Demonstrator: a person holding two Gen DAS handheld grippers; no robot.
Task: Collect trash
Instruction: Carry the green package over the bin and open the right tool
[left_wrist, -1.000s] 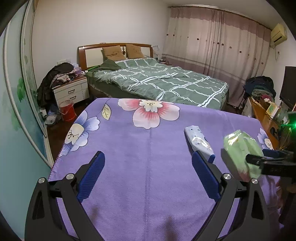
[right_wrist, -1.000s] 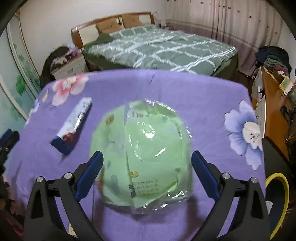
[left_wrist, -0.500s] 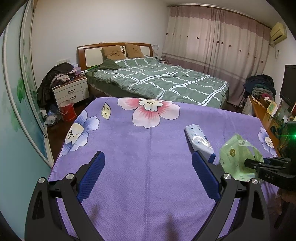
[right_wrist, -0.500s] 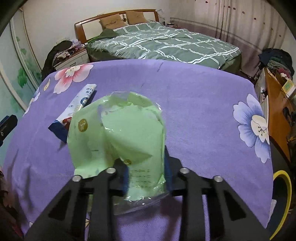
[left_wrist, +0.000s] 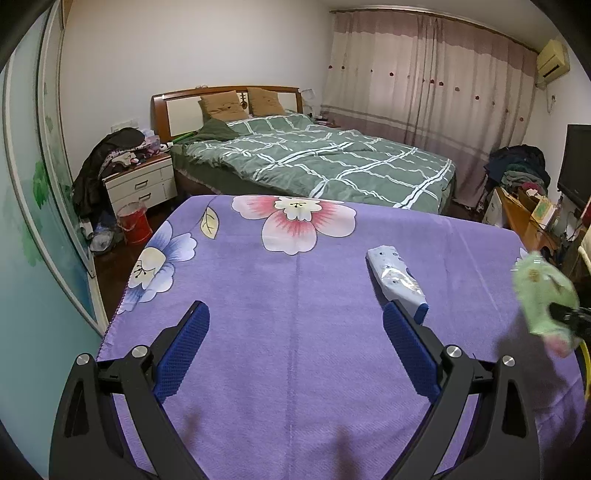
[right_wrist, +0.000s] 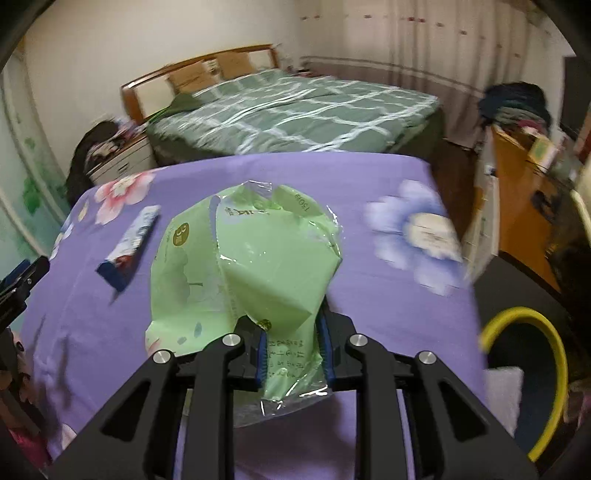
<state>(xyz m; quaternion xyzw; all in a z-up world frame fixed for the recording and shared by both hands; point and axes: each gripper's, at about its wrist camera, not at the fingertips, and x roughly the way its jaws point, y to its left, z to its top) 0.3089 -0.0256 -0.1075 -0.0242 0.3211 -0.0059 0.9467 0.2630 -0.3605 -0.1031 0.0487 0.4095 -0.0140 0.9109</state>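
1. My right gripper (right_wrist: 293, 347): black plastic arms with silver bolts and blue ribbed pads. Its jaws are closing, the pads pinching the neck of the green wrapper between them.
2. Green wrapper (right_wrist: 255, 266): crinkled pale-green plastic film with a clear glossy edge, puffed into a rough cone and lifted off the cloth. Small print runs across its lower part; a round olive badge sits at its 10 o'clock corner and "130" shows near the top edge. The rest of the writing is too small to read. In my left wrist view it hangs at 3 o'clock (left_wrist: 543, 295), blurred.
3. My left gripper (left_wrist: 295, 343): same black frame and blue textured pads, spread wide with nothing between them, above the cloth.
4. Blue-and-white packet (left_wrist: 397, 277): a long, flat, shiny foil packet with a dark-blue end, lying on the cloth just beyond my left gripper's right-hand pad, at 2 o'clock from the gap. Its printing is illegible.
5. Purple cloth (left_wrist: 295, 295): soft woven cover with large pink, white and blue printed flowers.
6. Yellow hoop (right_wrist: 546, 354): a smooth yellow rim at 4 o'clock in my right wrist view, beside the cloth's edge.
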